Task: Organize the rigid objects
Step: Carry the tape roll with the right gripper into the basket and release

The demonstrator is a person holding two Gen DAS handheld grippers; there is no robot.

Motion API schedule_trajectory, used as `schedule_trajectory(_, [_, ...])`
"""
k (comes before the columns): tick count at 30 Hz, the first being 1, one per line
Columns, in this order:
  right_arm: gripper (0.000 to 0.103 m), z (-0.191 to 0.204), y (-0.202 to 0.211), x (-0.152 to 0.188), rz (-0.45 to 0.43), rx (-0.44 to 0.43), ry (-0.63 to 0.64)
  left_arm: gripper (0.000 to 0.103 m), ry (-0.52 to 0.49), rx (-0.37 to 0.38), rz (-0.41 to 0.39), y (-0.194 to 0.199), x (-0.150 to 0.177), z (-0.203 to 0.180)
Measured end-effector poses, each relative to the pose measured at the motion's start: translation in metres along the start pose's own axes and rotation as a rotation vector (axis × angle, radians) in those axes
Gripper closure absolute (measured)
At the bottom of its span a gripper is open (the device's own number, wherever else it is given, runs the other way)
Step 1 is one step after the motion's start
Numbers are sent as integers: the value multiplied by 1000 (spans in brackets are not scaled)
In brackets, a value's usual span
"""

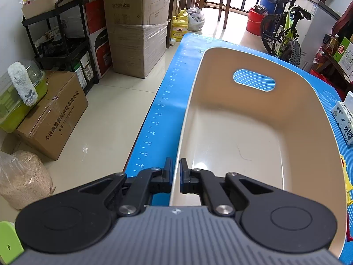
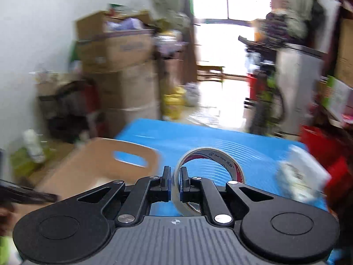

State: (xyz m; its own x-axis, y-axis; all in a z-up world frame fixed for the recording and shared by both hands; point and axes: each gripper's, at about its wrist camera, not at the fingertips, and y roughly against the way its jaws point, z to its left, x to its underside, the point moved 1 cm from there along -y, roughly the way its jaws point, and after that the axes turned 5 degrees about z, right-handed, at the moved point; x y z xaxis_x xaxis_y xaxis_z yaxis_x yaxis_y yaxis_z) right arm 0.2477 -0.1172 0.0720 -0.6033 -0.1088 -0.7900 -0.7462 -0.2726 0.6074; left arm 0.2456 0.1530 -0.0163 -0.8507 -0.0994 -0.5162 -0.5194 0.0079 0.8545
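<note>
So the left hand-held gripper (image 1: 175,172) is pinched on the near rim of the beige bin (image 1: 253,119), probably to steady it, while the right hand-held gripper (image 2: 175,182) clamps a tape roll (image 2: 211,154) above the blue tabletop (image 2: 198,137), right of the bin.

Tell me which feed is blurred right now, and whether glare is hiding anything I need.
Left wrist view: sharp; the bin and the left gripper clamped on its rim read clearly; the doorway is blown out, harmlessly. Right wrist view: motion-smeared background and bin, yet the tape roll in the right gripper stays crisp; the window glare hides only the far room.
</note>
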Motion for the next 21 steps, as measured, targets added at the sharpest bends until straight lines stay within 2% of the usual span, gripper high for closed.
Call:
schedule_trajectory(5, [84,45,-25,-3,39,-112,54,96,-3,-5,0,0,0,0])
schedule_trajectory(10, [84,78,-62,5,164,-233,84,96,-10,-11,-1,0,1,0])
schedule_trajectory(14, [84,104,-79,17,262,-244,138,96,-10,-10,-1,0,1,0])
schedule_trajectory(21, [84,116,-105,43,435,-201,174,96,-18,-19,-2,0,2,-2])
